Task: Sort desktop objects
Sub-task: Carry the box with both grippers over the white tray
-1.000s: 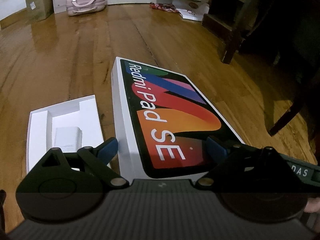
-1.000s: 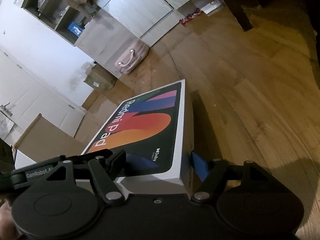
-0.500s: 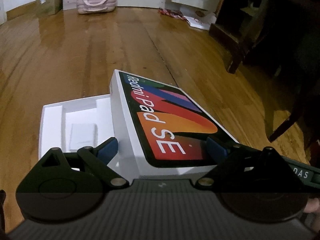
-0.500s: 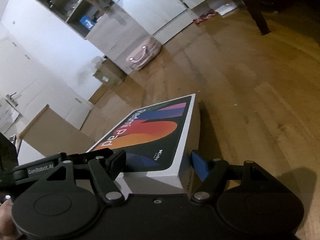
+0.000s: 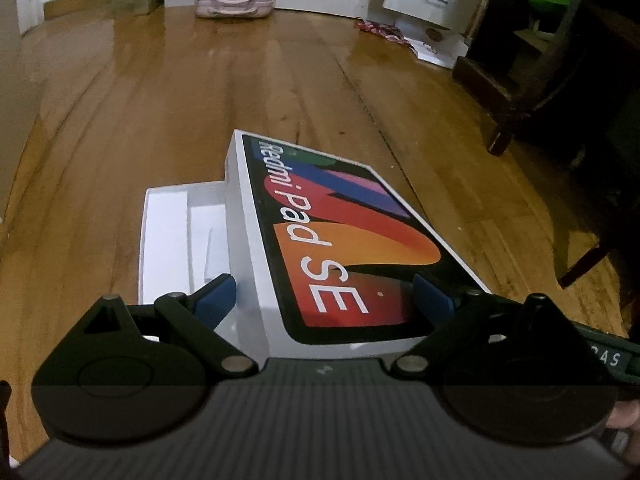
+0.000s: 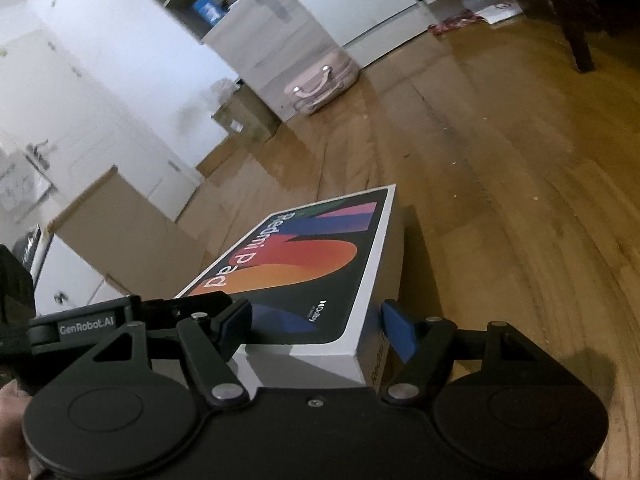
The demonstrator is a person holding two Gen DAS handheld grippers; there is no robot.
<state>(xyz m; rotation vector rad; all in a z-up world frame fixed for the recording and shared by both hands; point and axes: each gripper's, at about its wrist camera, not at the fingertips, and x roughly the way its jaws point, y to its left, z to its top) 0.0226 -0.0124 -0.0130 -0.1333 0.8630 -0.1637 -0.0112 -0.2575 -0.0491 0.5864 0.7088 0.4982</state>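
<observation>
Lowering the Lid Over Its Tray

Holding the lid (image 5: 344, 240) at its near end, both tongs pinch it: the left tongs (image 5: 324, 296) across the near edge, the right tongs (image 6: 316, 326) on the near right corner. Left of the lid, the white tray (image 5: 172, 240) lies on the wooden floor (image 5: 160, 100), partly covered. Closing seems about half done (seating remains); the lid sits slanted, overlapping the tray's right side.

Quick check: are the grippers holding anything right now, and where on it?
Both hold the Redmi Pad SE box lid at its near short end: the left gripper spans its left part, the right gripper its right corner, above the white tray.
</observation>
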